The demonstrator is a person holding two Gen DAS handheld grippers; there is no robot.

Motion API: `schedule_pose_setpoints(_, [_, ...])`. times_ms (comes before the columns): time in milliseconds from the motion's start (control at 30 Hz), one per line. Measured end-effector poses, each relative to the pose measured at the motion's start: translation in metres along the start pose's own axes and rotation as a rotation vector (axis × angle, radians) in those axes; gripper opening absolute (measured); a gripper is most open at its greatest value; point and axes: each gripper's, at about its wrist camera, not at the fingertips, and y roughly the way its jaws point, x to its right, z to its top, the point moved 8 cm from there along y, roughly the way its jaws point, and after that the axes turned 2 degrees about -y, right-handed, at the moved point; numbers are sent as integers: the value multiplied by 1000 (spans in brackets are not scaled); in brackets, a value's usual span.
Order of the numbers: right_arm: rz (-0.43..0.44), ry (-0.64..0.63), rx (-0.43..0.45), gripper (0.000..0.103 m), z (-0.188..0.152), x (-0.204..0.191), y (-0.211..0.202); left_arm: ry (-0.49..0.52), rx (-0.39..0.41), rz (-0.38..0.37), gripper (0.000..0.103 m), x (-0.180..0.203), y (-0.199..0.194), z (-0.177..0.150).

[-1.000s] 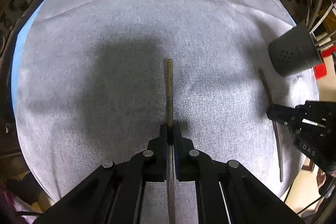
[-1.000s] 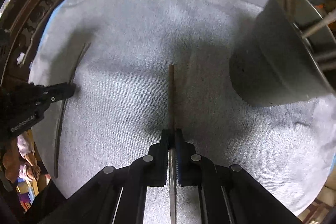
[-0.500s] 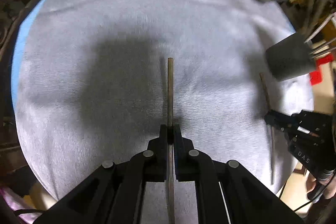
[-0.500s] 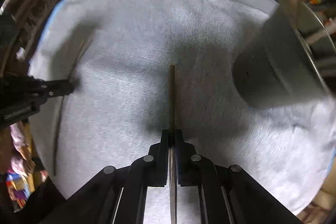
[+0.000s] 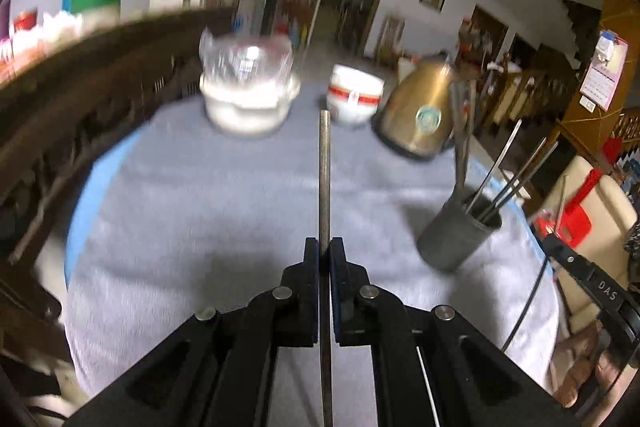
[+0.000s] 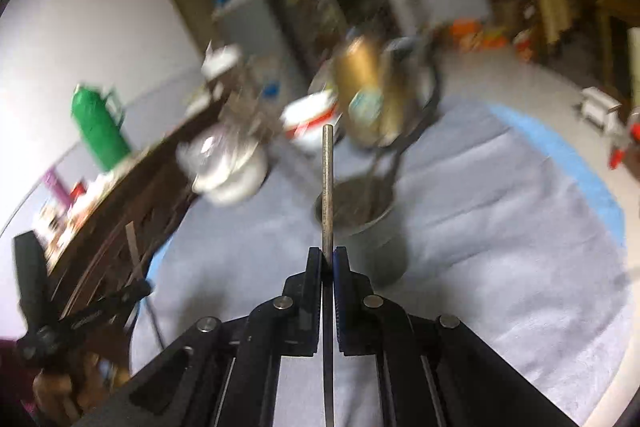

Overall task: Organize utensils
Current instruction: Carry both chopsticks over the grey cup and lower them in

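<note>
Two thin dark chopsticks, each straight and round-tipped, are pinched between either gripper's jaws.

Near half of the grey-clothed tabletop left bare and passable, far edge blocked by plastic-wrapped bowls, red-banded bowl and gold kettle, right side obstructed by utensil holder with protruding chopsticks.

A round table under a grey cloth carries, ahead of the left gripper, a plastic-covered white bowl, a red-banded bowl, a gold kettle and, to the right, a grey utensil holder.
</note>
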Motion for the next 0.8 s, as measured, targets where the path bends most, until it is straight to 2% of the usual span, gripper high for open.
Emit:
schedule_pose_setpoints(133, [-57,-50,125,6,16,-3,-1,42,175,30,5,23,-2,14])
schedule_pose_setpoints(233, [-105,-102,170,6,21,-3,4,41,225,63,5,20,1,15])
schedule_pose_setpoints(433, [-139,-155,163,6,-2,-2,14,55,246,105,6,16,-2,4])
schedule_pose_setpoints(800, [-93,-170,177,6,-15,-3,-40,66,276,54,7,14,-59,-19])
